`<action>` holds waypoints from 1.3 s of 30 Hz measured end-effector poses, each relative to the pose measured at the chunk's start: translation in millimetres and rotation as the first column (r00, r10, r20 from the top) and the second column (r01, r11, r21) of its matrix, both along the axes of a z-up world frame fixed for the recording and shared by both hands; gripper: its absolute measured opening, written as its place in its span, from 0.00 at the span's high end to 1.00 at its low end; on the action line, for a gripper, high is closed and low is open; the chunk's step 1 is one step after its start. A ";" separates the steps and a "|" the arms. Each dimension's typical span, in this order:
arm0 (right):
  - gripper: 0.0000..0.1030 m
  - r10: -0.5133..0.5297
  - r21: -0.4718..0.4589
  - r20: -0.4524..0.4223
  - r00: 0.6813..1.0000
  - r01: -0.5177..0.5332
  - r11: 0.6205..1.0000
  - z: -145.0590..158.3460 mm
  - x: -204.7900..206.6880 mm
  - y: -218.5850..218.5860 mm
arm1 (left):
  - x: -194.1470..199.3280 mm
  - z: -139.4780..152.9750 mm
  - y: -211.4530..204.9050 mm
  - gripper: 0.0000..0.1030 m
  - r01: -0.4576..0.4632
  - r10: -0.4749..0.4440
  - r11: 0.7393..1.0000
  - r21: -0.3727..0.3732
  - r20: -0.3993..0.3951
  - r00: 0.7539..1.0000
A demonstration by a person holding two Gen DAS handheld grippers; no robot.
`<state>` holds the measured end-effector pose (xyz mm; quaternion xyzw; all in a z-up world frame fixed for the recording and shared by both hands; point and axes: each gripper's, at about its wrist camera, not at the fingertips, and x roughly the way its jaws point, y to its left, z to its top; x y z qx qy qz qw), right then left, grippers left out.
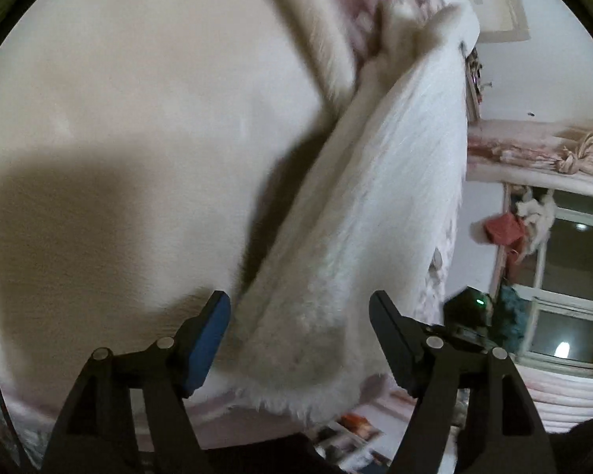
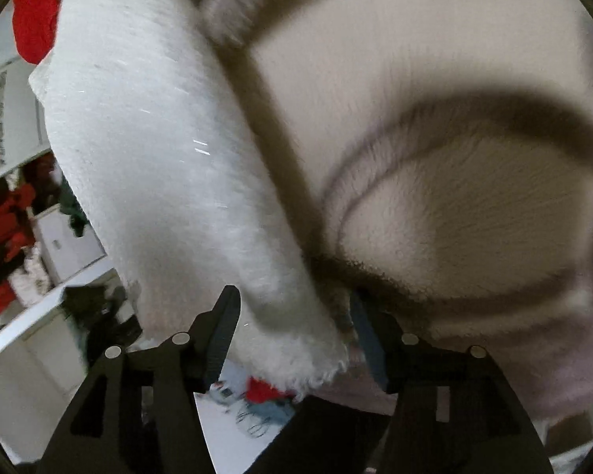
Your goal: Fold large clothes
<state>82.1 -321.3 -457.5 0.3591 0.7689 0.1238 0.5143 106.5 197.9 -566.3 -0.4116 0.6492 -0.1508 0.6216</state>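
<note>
Left gripper (image 1: pixel 300 339): jaws were seen apart, a thick fold of the white fleece garment (image 1: pixel 367 205) lying between them; the blue pad (image 1: pixel 207 345) sat beside the fold's left edge and a visible gap was left at the right finger, so no clamp could be confirmed. Right gripper (image 2: pixel 296 335): jaws were also seen apart, a rolled edge of the same garment (image 2: pixel 170 166) hanging between them; the left finger stood clear of the pile, while the right finger was pressed into or hidden by fleece, so contact there could not be told. The garment was found spread across nearly the whole of both views, cream in shade and white where lit, with folds raised and dark shadow lines (image 2: pixel 280 150) cast between them. A pink quilted surface (image 1: pixel 565 395) was seen under and beyond the fleece, apparently a bed. In the left view a window (image 1: pixel 569 276) was visible at the right edge, with a curtain (image 1: pixel 565 146) bunched above it. In the right view red cloth (image 2: pixel 35 12) was seen at top left, and a white cabinet (image 2: pixel 71 245) at the left edge.
</note>
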 end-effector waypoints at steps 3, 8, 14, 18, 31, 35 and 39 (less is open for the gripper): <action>0.36 -0.039 0.112 -0.026 0.999 0.041 0.993 -23.1 -8.7 9.5 | 0.5 -21.0 -20.2 0.31 0.048 -0.048 0.999 -0.018 -0.023 0.999; 0.35 -0.042 0.146 -0.023 0.999 0.045 0.988 -29.7 -4.2 30.6 | -3.9 3.6 -26.2 0.45 0.045 -0.051 0.994 0.095 0.054 0.997; 0.73 -0.103 0.209 -0.014 0.995 0.104 0.972 -4.6 -10.1 67.9 | -9.9 46.4 -13.5 0.75 -0.002 -0.006 0.989 0.149 0.057 0.998; 0.80 -0.181 0.284 0.007 0.983 0.172 0.943 41.2 -11.1 66.1 | 0.7 90.0 -21.1 0.81 -0.015 -0.001 0.989 0.145 0.106 0.994; 0.81 -0.353 0.385 0.218 0.910 0.252 0.888 165.3 144.7 24.9 | 155.8 174.6 -41.9 0.81 -0.060 0.015 0.994 0.092 0.425 0.905; 0.81 -0.405 0.359 0.160 0.901 0.329 0.873 149.3 224.1 11.6 | 231.3 149.1 -50.4 0.81 -0.027 -0.007 0.996 0.084 0.380 0.925; 0.79 -0.422 0.323 0.075 0.904 0.378 0.868 114.7 291.9 8.5 | 297.7 107.6 -53.5 0.79 0.023 -0.046 0.995 0.101 0.236 0.971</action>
